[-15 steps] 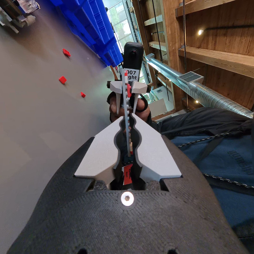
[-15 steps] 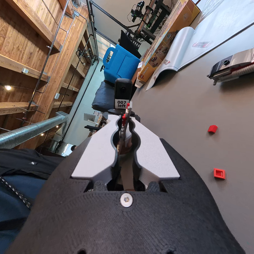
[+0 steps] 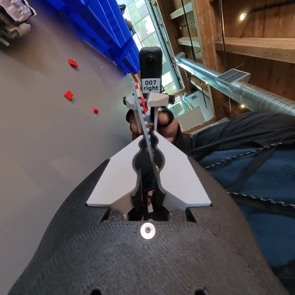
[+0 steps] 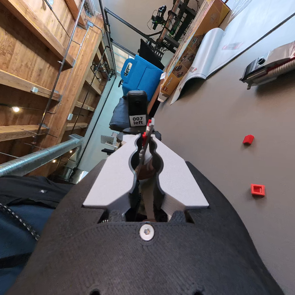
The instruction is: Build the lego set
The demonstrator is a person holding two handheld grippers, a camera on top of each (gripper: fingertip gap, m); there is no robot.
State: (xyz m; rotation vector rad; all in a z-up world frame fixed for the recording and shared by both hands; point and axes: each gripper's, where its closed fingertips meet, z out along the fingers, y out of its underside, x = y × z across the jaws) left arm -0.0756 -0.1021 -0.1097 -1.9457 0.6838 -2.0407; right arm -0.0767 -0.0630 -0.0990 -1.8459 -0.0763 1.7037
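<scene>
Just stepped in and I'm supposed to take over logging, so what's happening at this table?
A person is building a lego set with two handheld grippers facing each other above the grey table. The left gripper is shut on one end of a thin grey studded plate carrying small red pieces, and the right gripper grips its other end. Three loose red pieces lie on the table, with an open instruction booklet farther off.
</scene>
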